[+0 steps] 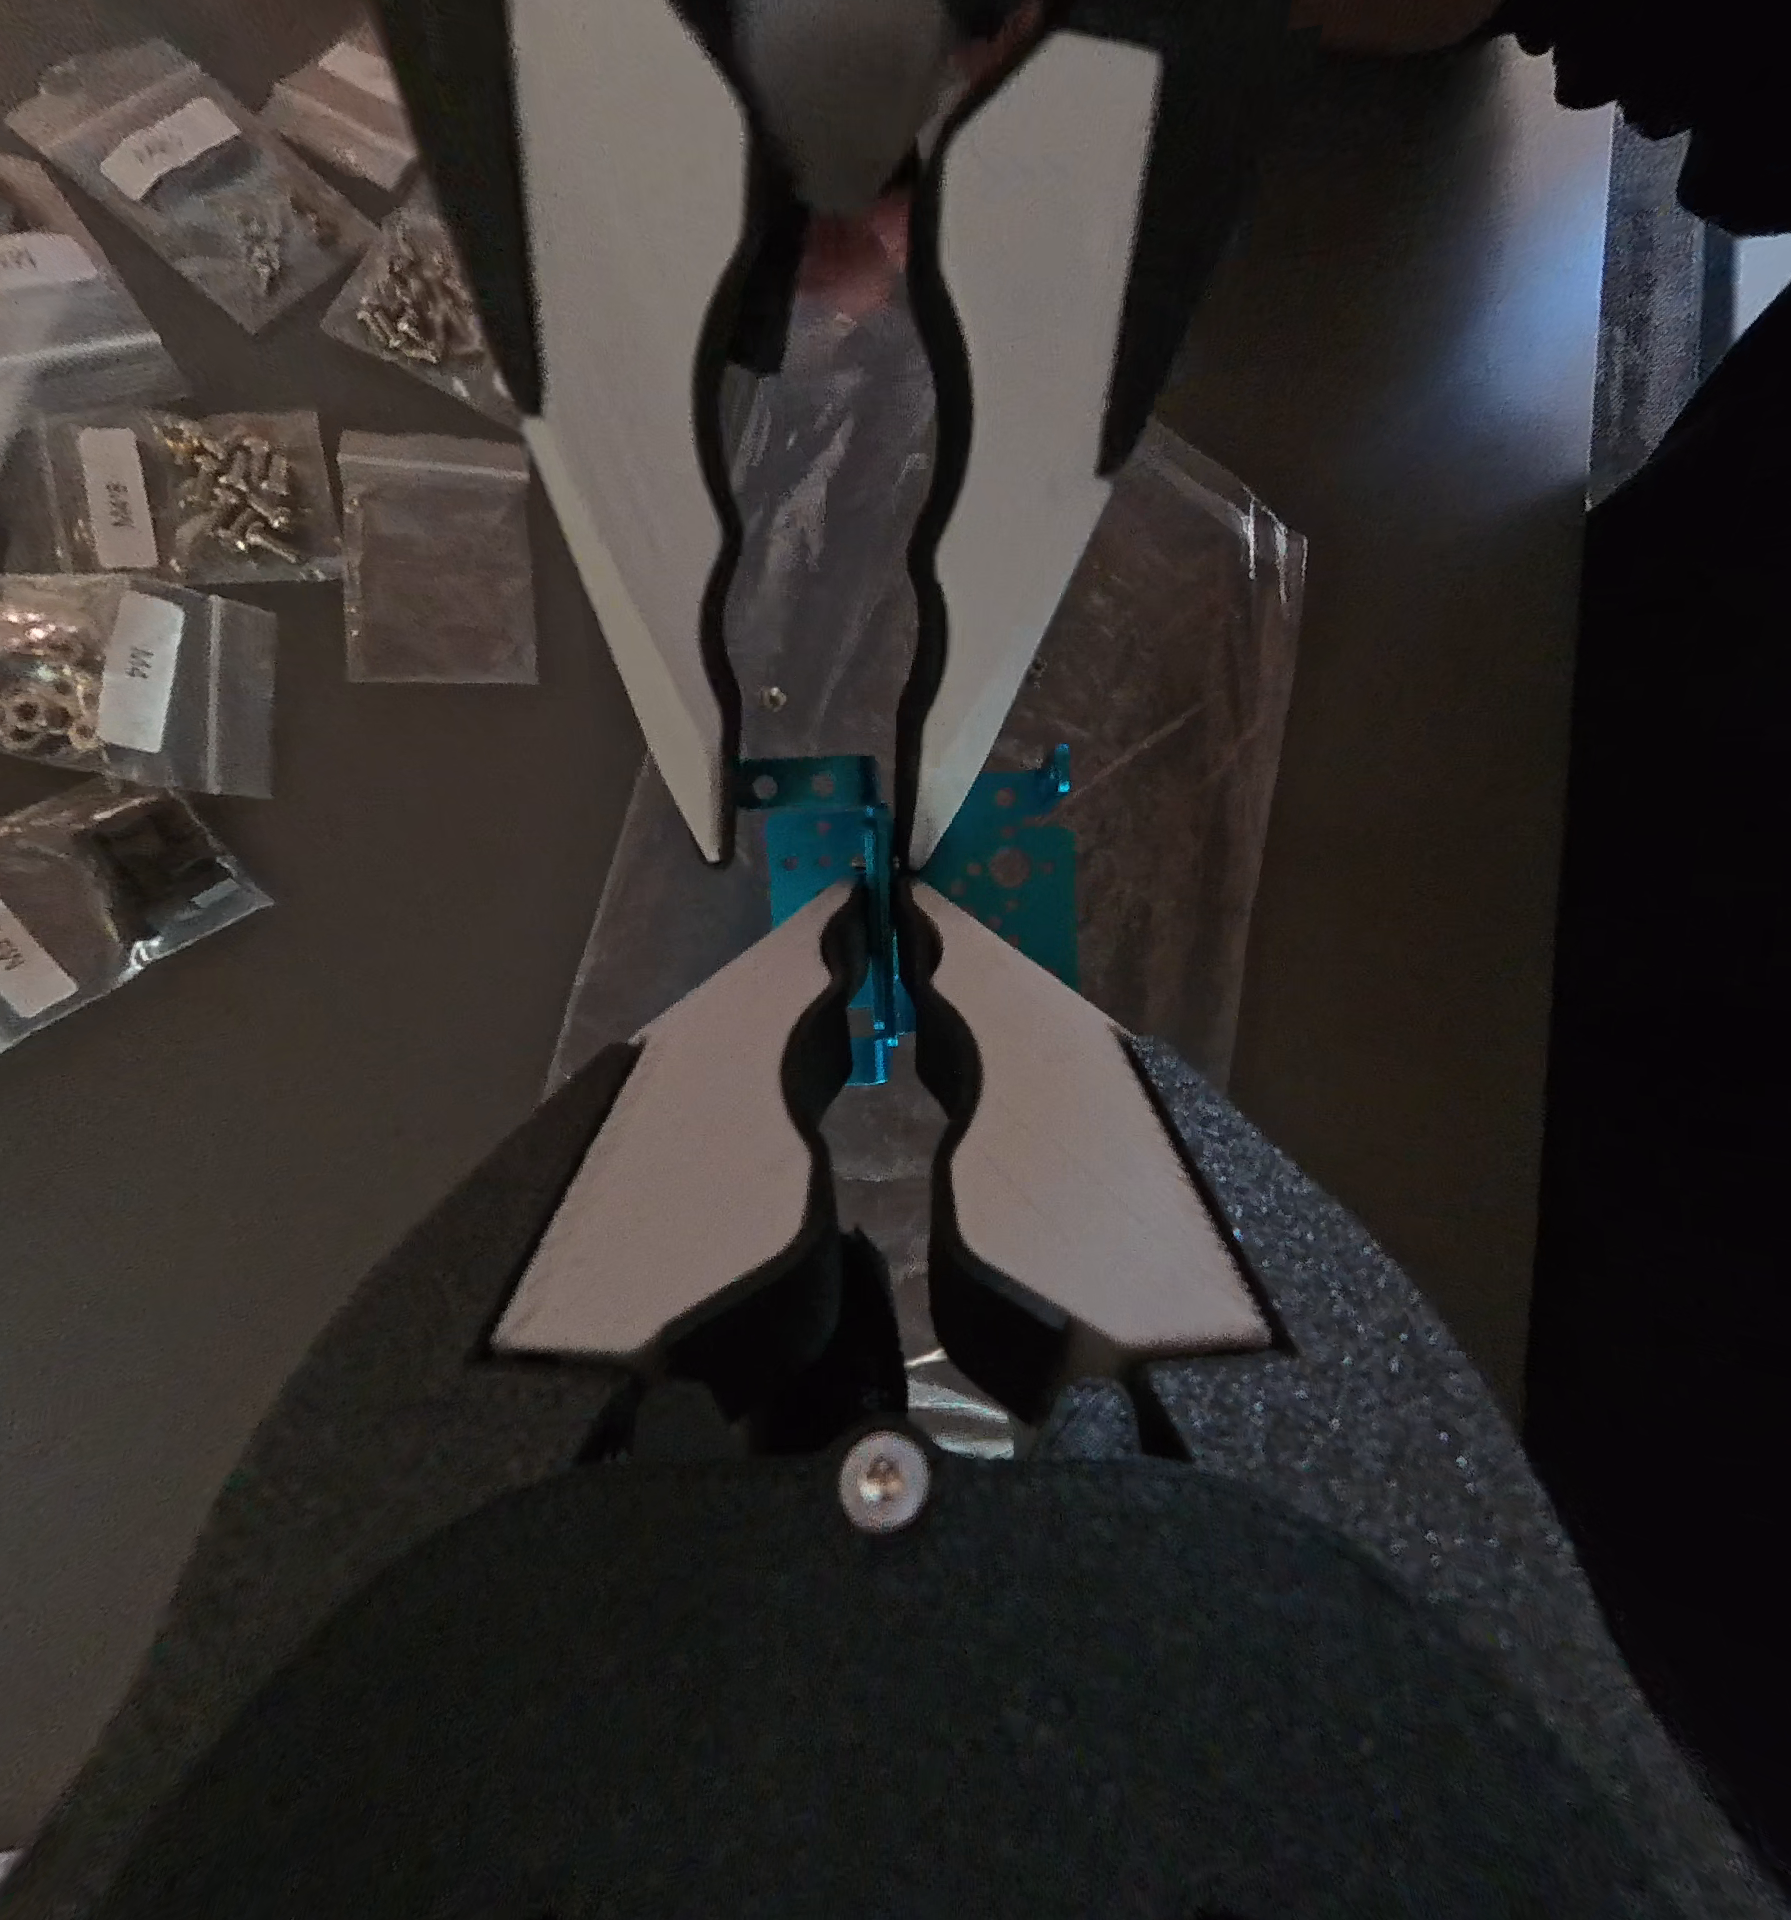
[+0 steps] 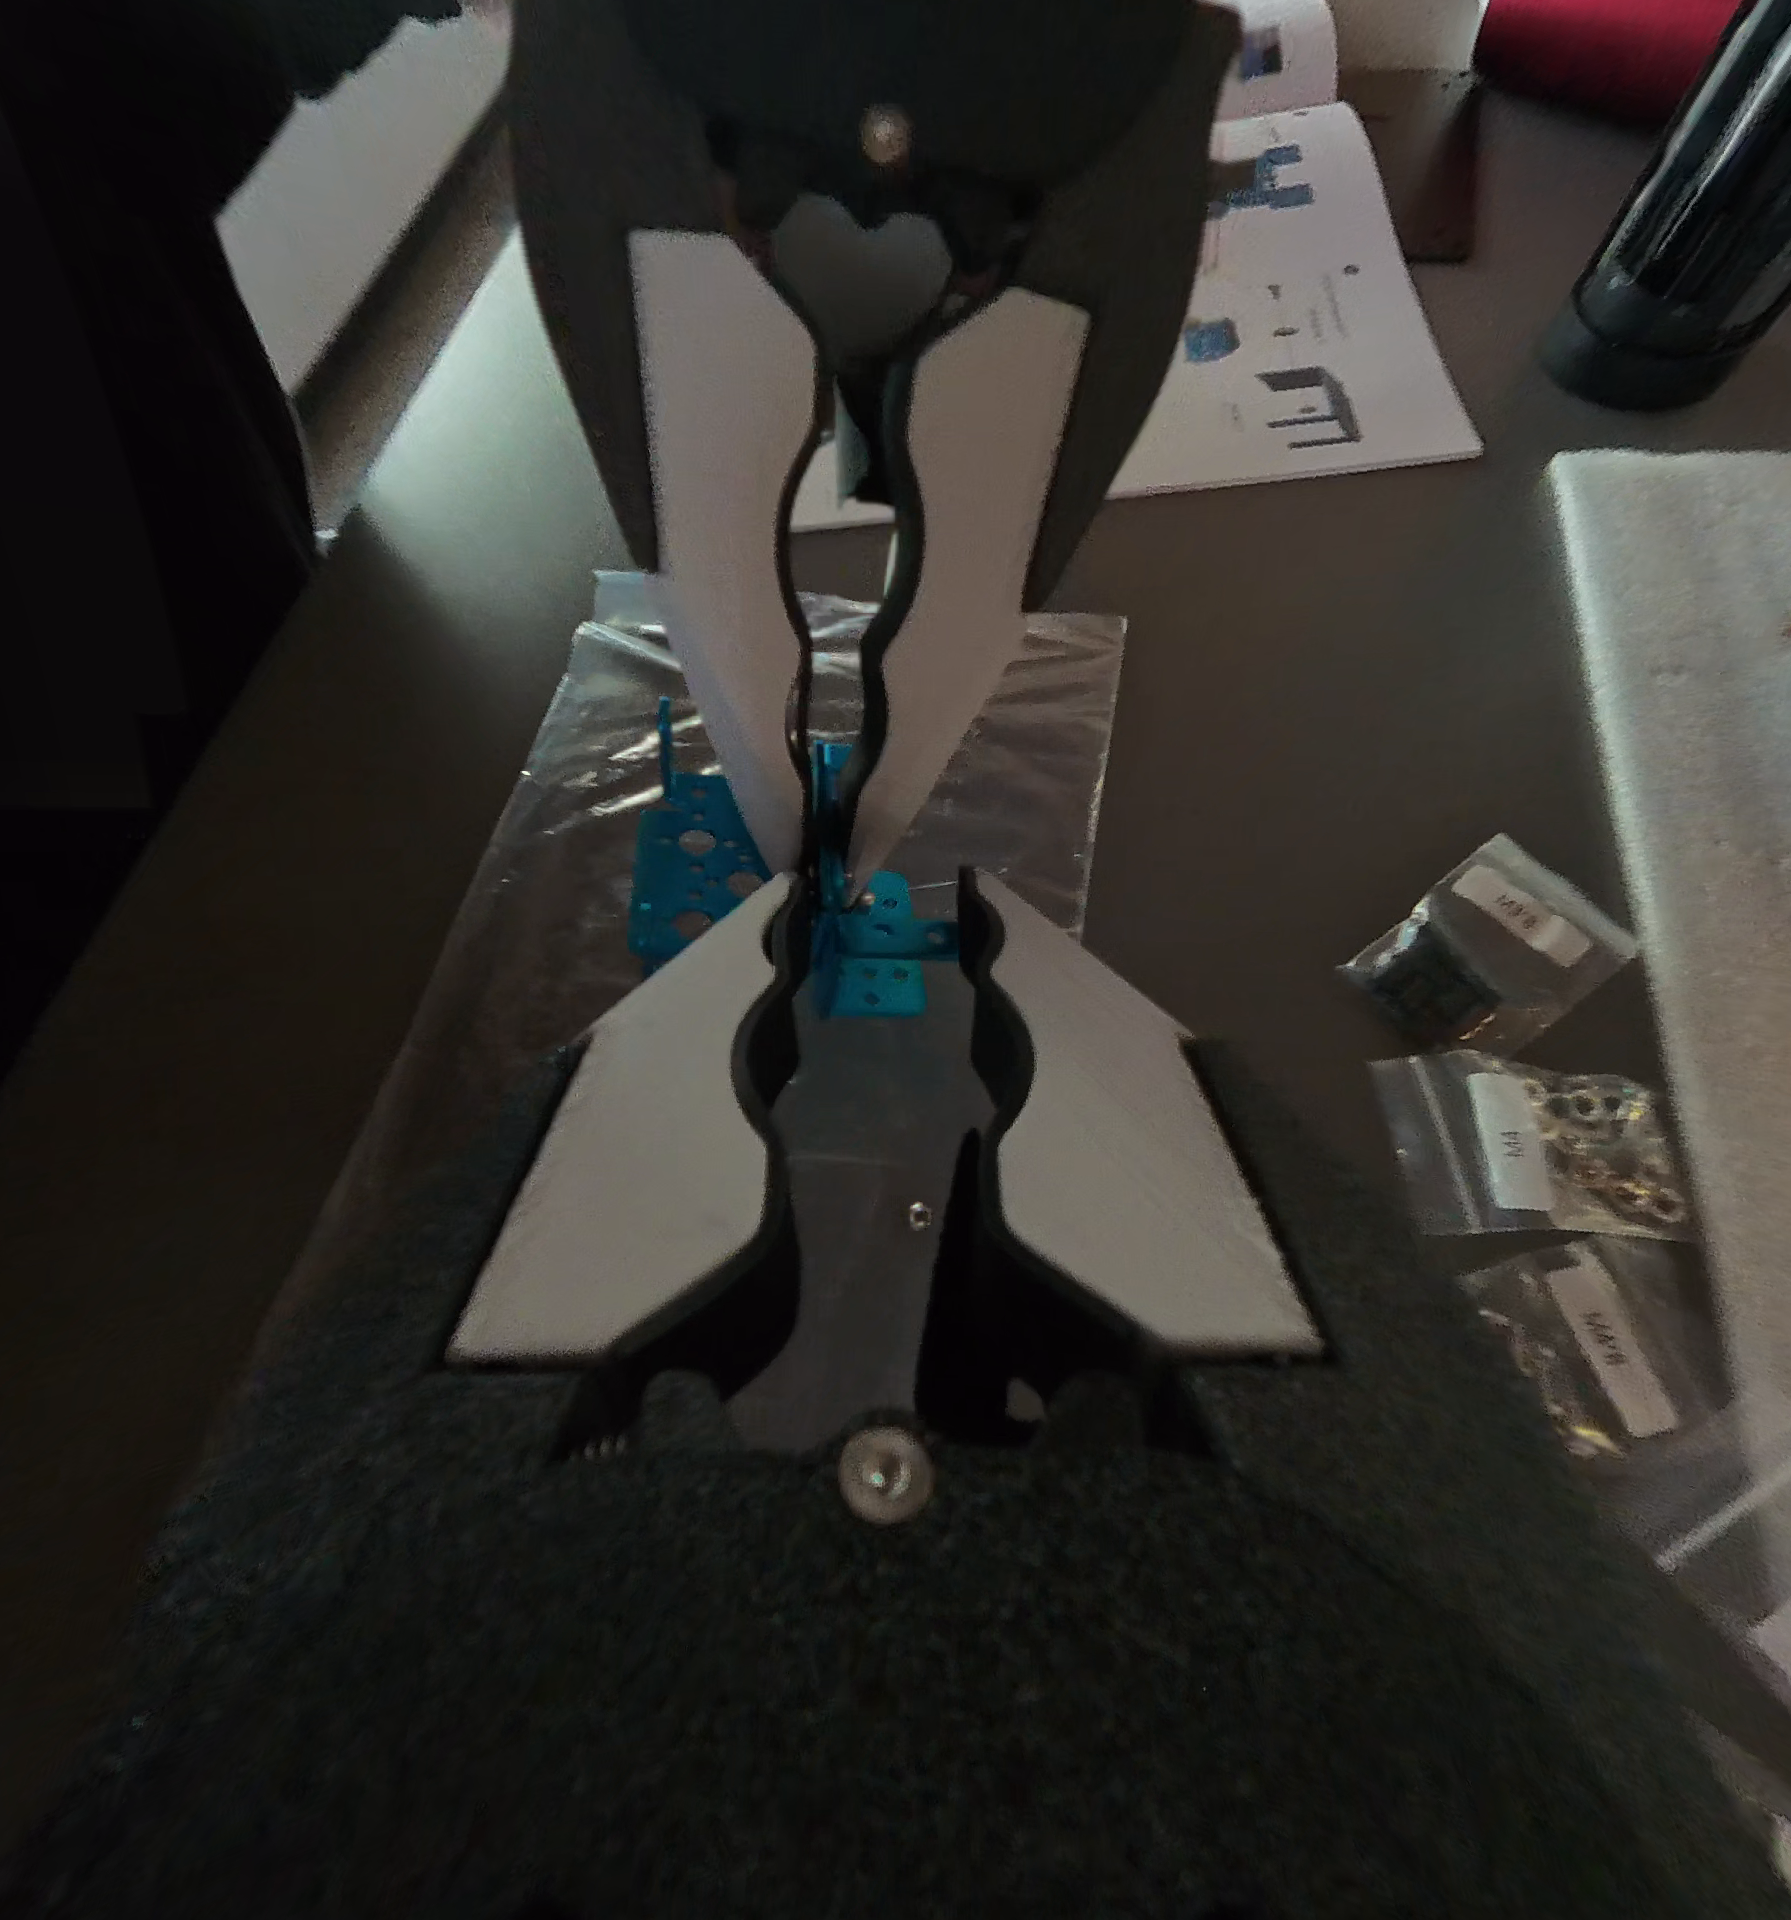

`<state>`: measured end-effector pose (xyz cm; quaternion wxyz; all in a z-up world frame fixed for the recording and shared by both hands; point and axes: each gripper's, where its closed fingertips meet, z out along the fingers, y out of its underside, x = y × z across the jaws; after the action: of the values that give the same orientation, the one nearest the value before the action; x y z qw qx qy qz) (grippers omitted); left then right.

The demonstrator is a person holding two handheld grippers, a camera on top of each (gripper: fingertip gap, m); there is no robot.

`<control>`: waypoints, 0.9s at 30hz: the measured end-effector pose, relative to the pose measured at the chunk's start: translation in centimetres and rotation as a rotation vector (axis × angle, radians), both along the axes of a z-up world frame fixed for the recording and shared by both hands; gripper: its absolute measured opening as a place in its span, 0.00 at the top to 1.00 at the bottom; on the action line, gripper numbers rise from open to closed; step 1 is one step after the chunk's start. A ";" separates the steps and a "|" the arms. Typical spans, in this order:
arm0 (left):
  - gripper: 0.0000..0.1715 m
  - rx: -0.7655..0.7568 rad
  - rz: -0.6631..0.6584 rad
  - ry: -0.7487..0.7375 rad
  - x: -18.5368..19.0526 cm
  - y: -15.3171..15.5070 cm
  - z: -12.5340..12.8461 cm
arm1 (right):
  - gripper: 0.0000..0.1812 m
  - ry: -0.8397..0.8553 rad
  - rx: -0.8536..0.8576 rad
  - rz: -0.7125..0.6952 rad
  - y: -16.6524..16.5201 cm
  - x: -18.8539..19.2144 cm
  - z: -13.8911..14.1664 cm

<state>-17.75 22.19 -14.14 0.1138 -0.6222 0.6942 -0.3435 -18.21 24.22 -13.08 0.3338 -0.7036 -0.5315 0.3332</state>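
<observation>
A blue perforated metal bracket assembly stands on a clear plastic bag on the dark table. My left gripper is shut on the bracket's thin upright wall. My right gripper comes in from the opposite side, tip to tip with the left. In the right wrist view the right gripper is open, its fingers either side of the bracket's low flange. The left gripper pinches the upright wall there. A small loose screw lies on the bag.
Several small zip bags of screws and nuts lie to the left gripper's left, and also show in the right wrist view. An open instruction booklet, a black cylinder and a pale grey sheet lie beyond. The table edge runs along the side. Both grippers' tips are close together, under 4 cm apart.
</observation>
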 end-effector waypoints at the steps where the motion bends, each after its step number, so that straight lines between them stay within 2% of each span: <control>1: 0.98 0.008 -0.004 -0.006 0.0 0.0 0.1 | 0.85 0.016 -0.041 0.003 -0.1 0.0 0.0; 6: 0.98 0.005 -0.021 -0.007 -0.3 -0.2 0.3 | 0.82 0.101 -0.130 0.044 -0.7 0.3 0.6; 14: 0.98 0.042 -0.134 -0.037 -1.6 -1.5 -0.2 | 0.87 0.110 -0.248 0.102 -2.1 0.1 -0.4; 15: 0.97 0.054 -0.169 -0.039 -2.0 -1.7 -0.4 | 0.88 0.097 -0.276 0.118 -2.5 0.0 -0.6; 16: 0.98 0.081 -0.209 -0.048 -2.3 -1.9 -0.7 | 1.00 0.069 -0.287 0.144 -3.1 0.1 -1.1; 18: 0.98 0.170 -0.267 -0.040 -2.9 -1.4 -1.4 | 1.00 0.042 -0.280 0.205 -4.4 -0.2 -1.6; 19: 0.98 0.200 -0.310 -0.041 -3.3 -1.4 -1.6 | 0.99 0.026 -0.255 0.199 -4.3 -0.4 -1.8; 22: 0.98 0.235 -0.406 -0.072 -3.8 -1.8 -1.7 | 0.88 0.031 -0.164 0.196 -4.0 -1.3 -1.3; 27: 0.98 0.208 -0.494 -0.079 -4.2 -2.5 -1.7 | 0.84 0.034 -0.120 0.160 -3.1 -1.7 -1.1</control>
<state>-21.97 19.64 -15.83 0.1169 -0.4050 0.8516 -0.3115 -19.87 21.14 -14.20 0.2724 -0.6718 -0.5594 0.4020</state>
